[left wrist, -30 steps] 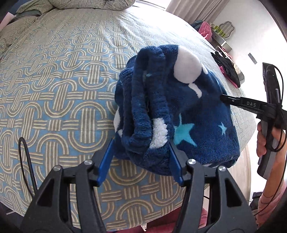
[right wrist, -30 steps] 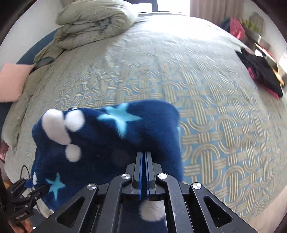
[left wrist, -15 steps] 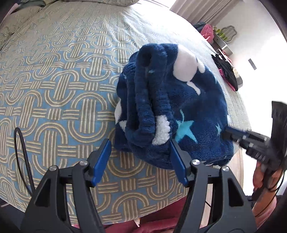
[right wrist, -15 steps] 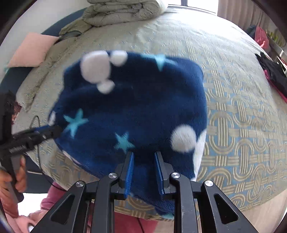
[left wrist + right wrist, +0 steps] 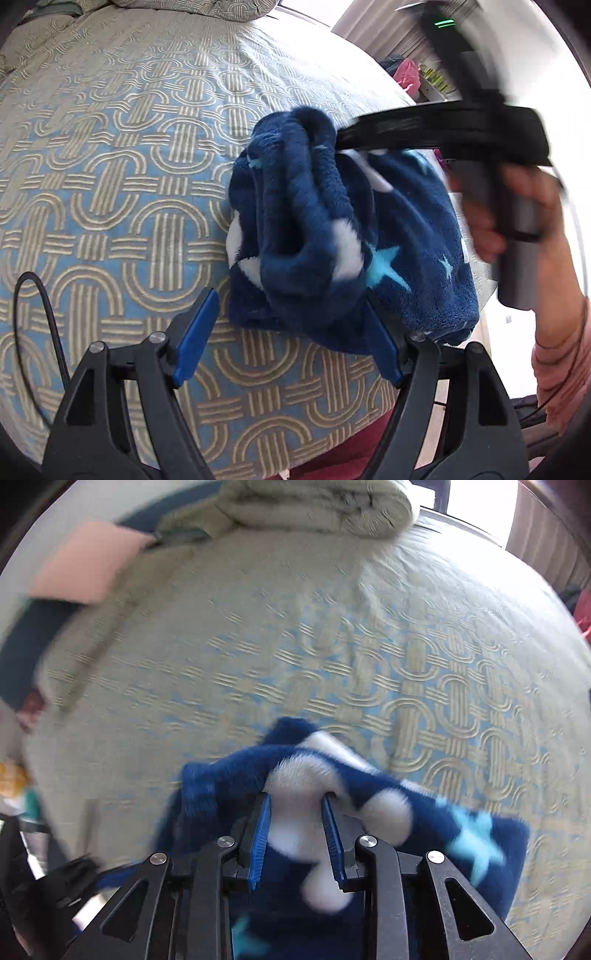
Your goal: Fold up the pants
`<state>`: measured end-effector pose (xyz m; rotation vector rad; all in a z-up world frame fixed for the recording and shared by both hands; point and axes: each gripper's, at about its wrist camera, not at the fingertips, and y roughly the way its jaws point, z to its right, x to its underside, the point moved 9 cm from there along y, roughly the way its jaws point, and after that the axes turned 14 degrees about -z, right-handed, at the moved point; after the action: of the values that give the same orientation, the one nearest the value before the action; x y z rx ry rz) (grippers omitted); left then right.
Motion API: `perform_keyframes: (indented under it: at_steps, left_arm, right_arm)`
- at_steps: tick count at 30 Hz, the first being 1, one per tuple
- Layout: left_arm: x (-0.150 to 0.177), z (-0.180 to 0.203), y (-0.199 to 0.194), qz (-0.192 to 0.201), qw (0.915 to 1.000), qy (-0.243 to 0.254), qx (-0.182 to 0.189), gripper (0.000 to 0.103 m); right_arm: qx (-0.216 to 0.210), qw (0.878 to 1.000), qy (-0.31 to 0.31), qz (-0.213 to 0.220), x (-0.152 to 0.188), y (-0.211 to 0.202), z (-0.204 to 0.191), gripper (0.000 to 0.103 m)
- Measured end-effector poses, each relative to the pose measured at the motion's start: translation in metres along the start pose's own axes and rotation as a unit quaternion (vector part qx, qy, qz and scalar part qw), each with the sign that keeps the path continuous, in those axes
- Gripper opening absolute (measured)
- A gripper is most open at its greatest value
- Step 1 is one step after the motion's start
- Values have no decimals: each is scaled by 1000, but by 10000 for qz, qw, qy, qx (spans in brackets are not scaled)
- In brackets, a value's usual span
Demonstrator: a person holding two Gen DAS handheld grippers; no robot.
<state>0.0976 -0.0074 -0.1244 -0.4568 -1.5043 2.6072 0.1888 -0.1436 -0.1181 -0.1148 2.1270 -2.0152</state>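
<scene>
The pants [image 5: 332, 236] are dark blue fleece with white dots and light blue stars, lying folded in a thick bundle near the bed's front edge. My left gripper [image 5: 286, 332] is open, its blue pads on either side of the bundle's near end, just short of it. My right gripper [image 5: 297, 812] is open, jaws partly apart over the white-dotted top of the pants [image 5: 332, 805]. In the left wrist view the right gripper [image 5: 343, 142] reaches in from the right onto the bundle's far top edge, blurred by motion.
The bed cover [image 5: 110, 184] has a blue and beige ring pattern. A folded beige duvet [image 5: 314, 506] and a pink pillow [image 5: 85, 565] lie at the bed's far end. Dark and pink clothes [image 5: 406, 74] lie off the bed's far right.
My right gripper opened, let go of the pants' right edge and swung up over the top of the bundle. My left gripper opened wider and drew back slightly.
</scene>
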Motion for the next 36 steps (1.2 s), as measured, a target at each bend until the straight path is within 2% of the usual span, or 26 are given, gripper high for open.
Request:
perform_keyframes:
  at_steps: [1, 3, 6, 8, 10, 11, 13, 15, 17, 19, 21, 23, 24, 25, 26, 28, 31, 33, 34, 36]
  left_arm:
    - [-3, -3, 2, -4, 10000, -57, 45, 77]
    - [-8, -10, 9, -84, 9993, -204, 305, 82]
    - [-6, -19, 20, -323, 9940, -432, 947, 86]
    - [0, -21, 22, -348, 9913, -478, 1179, 86]
    - [5, -20, 18, -316, 9900, -415, 1314, 86]
    - [7, -19, 16, -319, 9892, -392, 1378, 86]
    - [11, -20, 11, -318, 9882, -325, 1463, 86]
    - [13, -21, 6, -302, 9900, -143, 1368, 86]
    - [16, -23, 3, -335, 9947, 242, 942, 86]
    - [17, -30, 3, -362, 9970, 565, 394, 85]
    - [15, -42, 8, -416, 9968, 617, 300, 84]
    - [7, -39, 10, -331, 9964, 648, 443, 80]
    - [3, -33, 11, -291, 9958, 734, 473, 75]
    - [-1, -26, 15, -298, 9943, 907, 480, 61]
    - [-4, -23, 20, -312, 9936, 987, 461, 42]
    - [-11, -16, 32, -365, 9917, 1110, 539, 28]
    - [-14, -9, 30, -143, 9912, 1267, 367, 17]
    - [-9, -8, 22, -49, 9915, 1219, 441, 13]
    - [-4, -9, 21, -77, 9921, 1131, 538, 7]
    - [8, -17, 29, -339, 9934, 924, 588, 3]
  right_arm:
    - [78, 9997, 68, -232, -9, 24, 7, 28]
    - [-199, 9987, 374, -276, -16, 37, 11, 28]
    - [-219, 9985, 292, -417, -19, 26, 11, 29]
    - [-365, 9981, 144, -467, -21, 9, 7, 29]
    - [-703, 9963, -95, -482, -32, -10, -4, 31]
    - [-746, 9958, -224, -487, -38, -16, -7, 35]
    - [-598, 9953, -535, -544, -55, -21, -14, 79]
    - [-489, 9909, -943, -826, -69, -11, -24, 83]
    - [-526, 9777, -1268, -1591, -77, 18, -37, 82]
    - [-351, 9607, -1355, -2397, -74, 51, -43, 82]
    - [-66, 9450, -1565, -2871, -67, 73, -48, 82]
    - [305, 9341, -1794, -3071, -62, 86, -52, 72]
    - [453, 9314, -1859, -3096, -61, 89, -52, 59]
    - [594, 9294, -1883, -3118, -61, 92, -53, 48]
    - [663, 9298, -1842, -3116, -60, 93, -55, 41]
    - [811, 9335, -1754, -3019, -62, 92, -58, 26]
    - [835, 9456, -1454, -2790, -72, 81, -60, 18]
    - [666, 9538, -1166, -2689, -78, 78, -52, 15]
    - [545, 9567, -1005, -2676, -82, 81, -45, 15]
    - [263, 9575, -733, -2778, -84, 91, -38, 15]
